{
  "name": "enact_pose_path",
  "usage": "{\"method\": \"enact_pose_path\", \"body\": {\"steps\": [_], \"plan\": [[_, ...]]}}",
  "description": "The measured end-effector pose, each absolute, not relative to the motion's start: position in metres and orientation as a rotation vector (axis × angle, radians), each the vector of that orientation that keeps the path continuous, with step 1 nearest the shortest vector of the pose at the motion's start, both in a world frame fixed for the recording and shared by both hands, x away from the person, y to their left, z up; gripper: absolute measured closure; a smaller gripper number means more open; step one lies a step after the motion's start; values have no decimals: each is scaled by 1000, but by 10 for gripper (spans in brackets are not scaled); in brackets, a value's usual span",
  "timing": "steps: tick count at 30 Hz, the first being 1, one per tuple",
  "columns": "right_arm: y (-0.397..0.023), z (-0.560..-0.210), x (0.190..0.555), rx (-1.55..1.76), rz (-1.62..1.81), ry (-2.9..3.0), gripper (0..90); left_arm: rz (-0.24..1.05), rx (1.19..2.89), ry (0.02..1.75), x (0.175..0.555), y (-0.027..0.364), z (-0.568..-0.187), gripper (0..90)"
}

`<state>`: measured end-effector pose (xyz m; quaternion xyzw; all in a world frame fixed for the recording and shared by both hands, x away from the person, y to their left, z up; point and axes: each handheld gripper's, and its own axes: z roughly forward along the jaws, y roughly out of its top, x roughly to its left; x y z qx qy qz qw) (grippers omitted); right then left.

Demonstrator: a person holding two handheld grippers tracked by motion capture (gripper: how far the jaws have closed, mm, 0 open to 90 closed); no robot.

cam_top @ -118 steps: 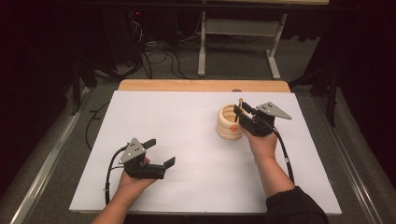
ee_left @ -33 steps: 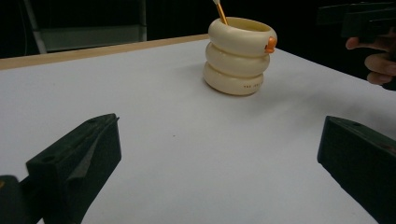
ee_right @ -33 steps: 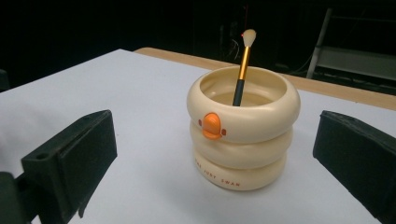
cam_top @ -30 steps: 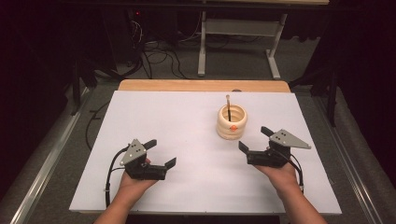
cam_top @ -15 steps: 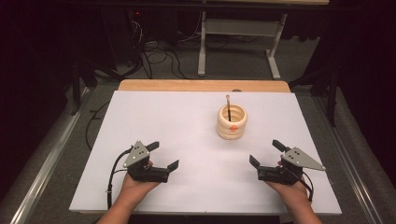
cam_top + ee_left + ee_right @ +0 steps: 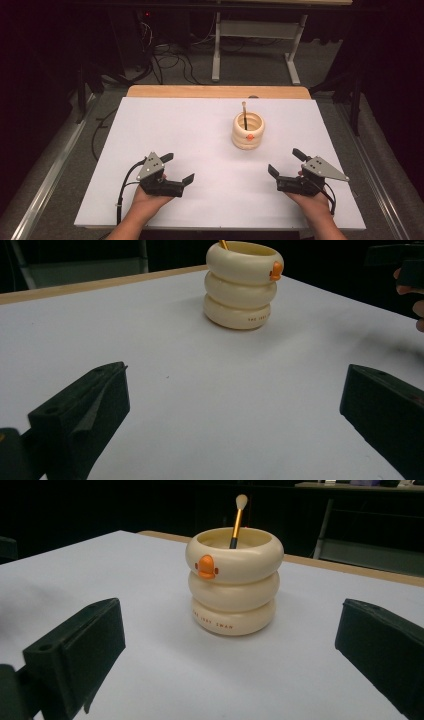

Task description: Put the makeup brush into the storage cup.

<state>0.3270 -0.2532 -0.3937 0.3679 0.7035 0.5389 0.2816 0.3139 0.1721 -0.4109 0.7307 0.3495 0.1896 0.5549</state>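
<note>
Overhead light falls bright and even on the white table sheet (image 6: 200, 135); surroundings from nine through three o'clock sink into darkness. Both gripper views blur the near jaws; shadows are soft, faint.

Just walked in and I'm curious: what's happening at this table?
A person sits at a white table with a left gripper and a right gripper, one in each hand. Both have their jaws open, holding nothing, near the table's front edge. Farther back stands a cream ringed holder with a brush upright in it.
</note>
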Motion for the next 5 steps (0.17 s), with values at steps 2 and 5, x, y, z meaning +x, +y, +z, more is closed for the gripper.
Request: {"method": "enact_pose_path", "body": {"steps": [2,5], "plan": [[-253,-394,327,997,1446,1888,11,447,1725,825,314,172,-411,3],[-253,-395,328,996,1444,1890,11,449,1725,824,314,172,-411,4]]}}
